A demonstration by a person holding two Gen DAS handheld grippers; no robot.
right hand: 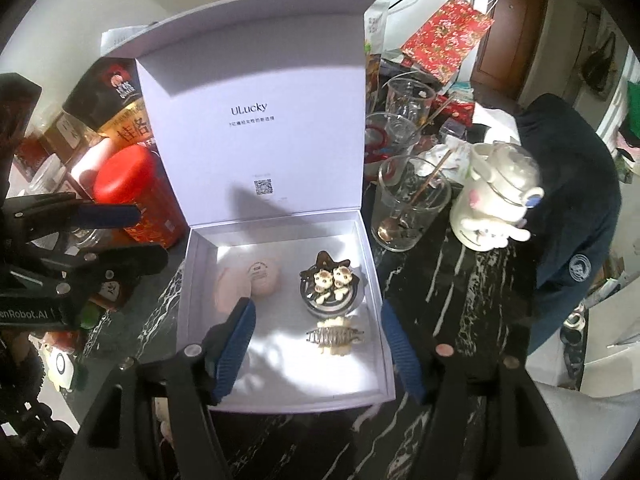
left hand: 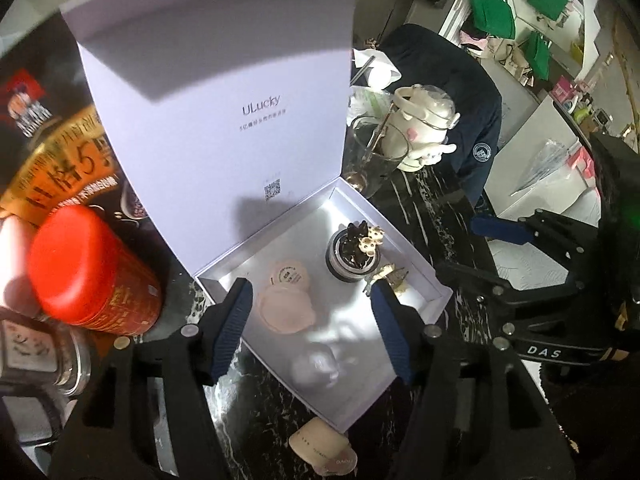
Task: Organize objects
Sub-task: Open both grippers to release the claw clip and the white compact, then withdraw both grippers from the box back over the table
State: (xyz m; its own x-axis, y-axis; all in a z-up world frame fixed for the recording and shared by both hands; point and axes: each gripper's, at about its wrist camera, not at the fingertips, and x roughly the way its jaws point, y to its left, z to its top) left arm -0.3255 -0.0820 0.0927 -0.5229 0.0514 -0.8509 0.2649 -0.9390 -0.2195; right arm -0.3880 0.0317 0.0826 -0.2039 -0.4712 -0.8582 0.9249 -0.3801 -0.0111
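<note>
Box [right hand: 280, 216] of white card stands open on the dark marbled worktop [right hand: 460, 304], lid upright.
Inside it lie two pink round cases [right hand: 262, 278], a round jar with small cat figures [right hand: 330, 286] and a striped hair claw [right hand: 335, 336] just beside the jar. The left gripper [left hand: 312, 324] and the right gripper [right hand: 316, 350] hover at the near edge, fingers spread apart, grasping nothing. A red tin [right hand: 136, 196] stands left of the box.
</note>
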